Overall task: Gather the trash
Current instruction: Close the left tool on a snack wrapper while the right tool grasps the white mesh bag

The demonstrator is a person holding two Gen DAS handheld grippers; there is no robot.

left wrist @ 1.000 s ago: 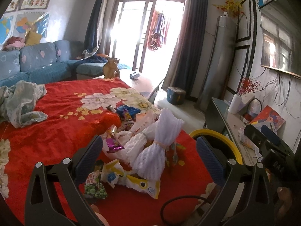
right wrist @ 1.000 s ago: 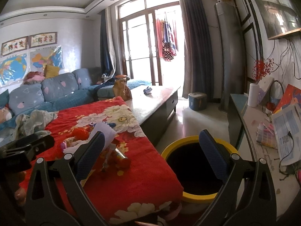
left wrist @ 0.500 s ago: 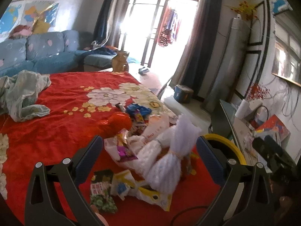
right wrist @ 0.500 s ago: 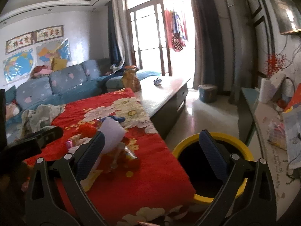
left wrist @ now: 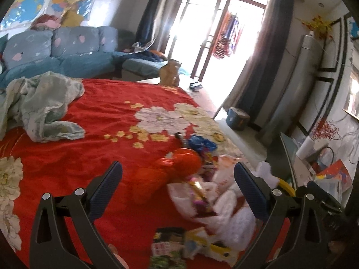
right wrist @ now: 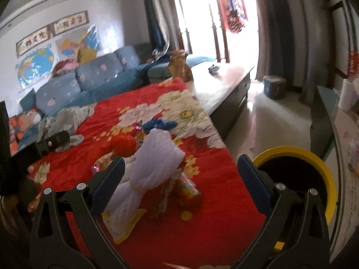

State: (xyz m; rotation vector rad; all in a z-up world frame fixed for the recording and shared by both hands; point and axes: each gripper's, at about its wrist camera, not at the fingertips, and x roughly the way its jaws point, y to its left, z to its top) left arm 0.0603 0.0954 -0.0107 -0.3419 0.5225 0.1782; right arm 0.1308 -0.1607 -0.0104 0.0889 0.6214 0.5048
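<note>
Red floral cloth (left wrist: 94, 148) covers the table; trash pile (right wrist: 152, 163) near its right edge, yellow-rimmed bin (right wrist: 314, 170) just beside. Left tool (left wrist: 178, 179) & right tool (right wrist: 180, 170) both wide open, empty.

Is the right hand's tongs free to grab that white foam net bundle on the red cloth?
Probably yes: the right tongs are open and empty, and the white foam net bundle lies uncovered between and just beyond the tips.

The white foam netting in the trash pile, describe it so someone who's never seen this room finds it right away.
Start at the red flowered cloth and go to its edge nearest the yellow-rimmed bin. In the litter there, the white foam netting stands tallest: a gathered, fanned mesh bundle, unlike the flat printed wrappers around it.
</note>
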